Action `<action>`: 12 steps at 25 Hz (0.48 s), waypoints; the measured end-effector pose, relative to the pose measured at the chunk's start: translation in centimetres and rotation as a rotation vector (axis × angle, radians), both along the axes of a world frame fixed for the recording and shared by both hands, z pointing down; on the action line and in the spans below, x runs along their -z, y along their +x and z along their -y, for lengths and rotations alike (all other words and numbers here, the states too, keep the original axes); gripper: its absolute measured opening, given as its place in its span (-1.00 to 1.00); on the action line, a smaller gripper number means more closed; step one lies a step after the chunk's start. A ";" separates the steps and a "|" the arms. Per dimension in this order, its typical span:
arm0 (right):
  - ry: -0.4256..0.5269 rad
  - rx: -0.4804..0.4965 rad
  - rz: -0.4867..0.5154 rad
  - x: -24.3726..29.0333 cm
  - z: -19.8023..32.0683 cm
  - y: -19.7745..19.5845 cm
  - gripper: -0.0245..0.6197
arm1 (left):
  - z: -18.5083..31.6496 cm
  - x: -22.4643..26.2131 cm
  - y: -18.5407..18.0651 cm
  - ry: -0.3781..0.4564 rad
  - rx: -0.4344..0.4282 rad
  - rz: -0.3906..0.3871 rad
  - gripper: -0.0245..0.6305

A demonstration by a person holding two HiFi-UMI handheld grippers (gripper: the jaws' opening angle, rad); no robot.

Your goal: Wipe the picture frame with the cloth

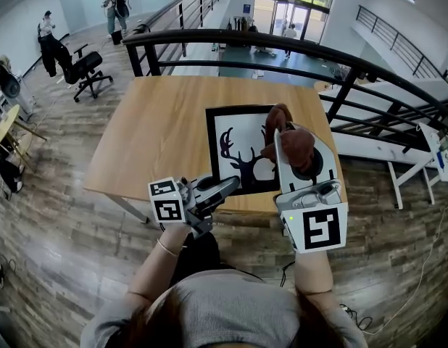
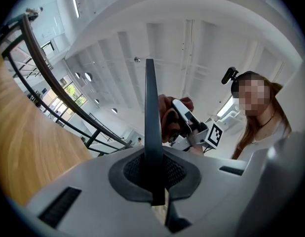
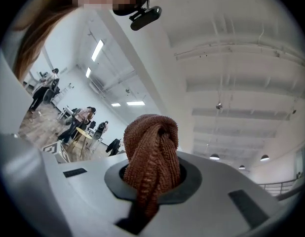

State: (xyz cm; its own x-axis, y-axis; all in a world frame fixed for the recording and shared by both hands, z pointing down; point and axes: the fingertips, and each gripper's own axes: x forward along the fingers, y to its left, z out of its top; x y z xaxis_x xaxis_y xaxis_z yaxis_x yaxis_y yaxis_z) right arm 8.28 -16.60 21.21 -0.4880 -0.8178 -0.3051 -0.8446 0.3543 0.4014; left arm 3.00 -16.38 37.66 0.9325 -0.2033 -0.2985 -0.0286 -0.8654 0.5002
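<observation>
**Brown cloth pinched in the right gripper above the framed deer picture**

The right gripper's (image 1: pixel 284 138) jaws were clamped on a bunched, rust-brown knitted cloth (image 3: pixel 152 144), whose ribbed loops bulged out around them. The left gripper's (image 2: pixel 151 110) thin dark jaws were pressed flat together into a single blade. In the head view the cloth sat over the right side of the picture frame (image 1: pixel 210 151), a flat rectangle with a black border and a black deer shape on white, lying on the pale wooden table (image 1: pixel 155 133). The left gripper's tip lay at the frame's near edge, but contact could not be made out.
</observation>
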 end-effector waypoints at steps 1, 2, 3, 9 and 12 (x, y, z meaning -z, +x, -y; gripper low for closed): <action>0.004 -0.018 0.003 0.0 0.6 -0.1 -0.78 | -0.2 -0.1 0.0 0.006 -0.005 0.005 -0.87; 0.010 -0.031 0.011 0.1 1.3 -0.2 -0.78 | -0.3 -0.2 -0.1 0.015 -0.009 0.012 -0.87; 0.009 -0.042 0.017 0.1 2.1 -0.3 -0.78 | -0.4 -0.2 -0.2 0.028 -0.014 0.022 -0.87; -0.074 -0.073 -0.010 -2.5 5.0 1.0 -0.78 | -0.2 -0.3 0.0 0.064 0.003 0.073 -0.87; -0.096 -0.053 -0.009 -2.7 6.2 1.2 -0.78 | 1.0 0.6 -0.2 0.031 0.017 0.010 -0.87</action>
